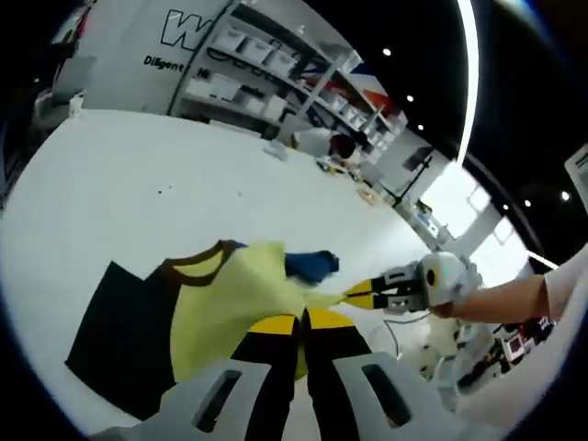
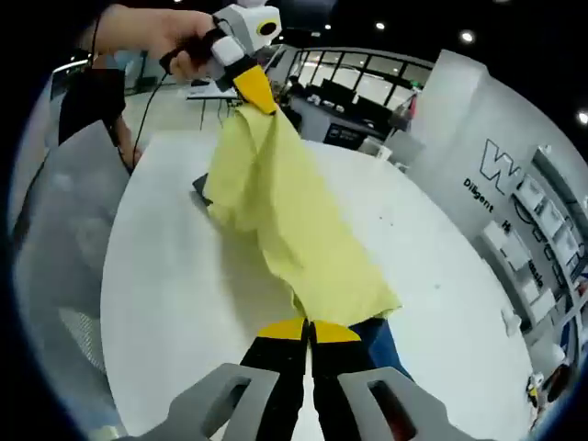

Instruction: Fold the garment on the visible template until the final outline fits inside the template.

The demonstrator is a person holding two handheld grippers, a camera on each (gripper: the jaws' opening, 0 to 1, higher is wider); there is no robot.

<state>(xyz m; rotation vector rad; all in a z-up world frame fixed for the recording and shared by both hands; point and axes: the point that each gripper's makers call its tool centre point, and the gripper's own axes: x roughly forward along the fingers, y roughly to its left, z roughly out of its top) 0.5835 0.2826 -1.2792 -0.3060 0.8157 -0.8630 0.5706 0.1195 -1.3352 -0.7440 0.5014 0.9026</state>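
A yellow shirt (image 1: pixel 230 303) with a brown collar (image 1: pixel 197 262) and blue sleeves (image 1: pixel 310 265) hangs stretched between both grippers, partly over a black template (image 1: pixel 115 335) on the white table (image 1: pixel 138 184). My left gripper (image 1: pixel 303 322) is shut on the shirt's edge. The right gripper (image 1: pixel 360 296) comes in from the right, also pinching the cloth. In the right gripper view, my right gripper (image 2: pixel 310 329) is shut on the shirt (image 2: pixel 285 211) near a blue sleeve (image 2: pixel 378 342). The left gripper (image 2: pixel 254 90), held by a hand, grips the far end. A corner of the template (image 2: pixel 200 188) peeks out beneath.
Shelving with boxes (image 1: pixel 266 64) lines the wall beyond the table, and a person (image 1: pixel 342 147) sits at its far end. A grey chair back (image 2: pixel 64 230) stands beside the table's rounded edge. More shelves (image 2: pixel 542 230) stand on the right.
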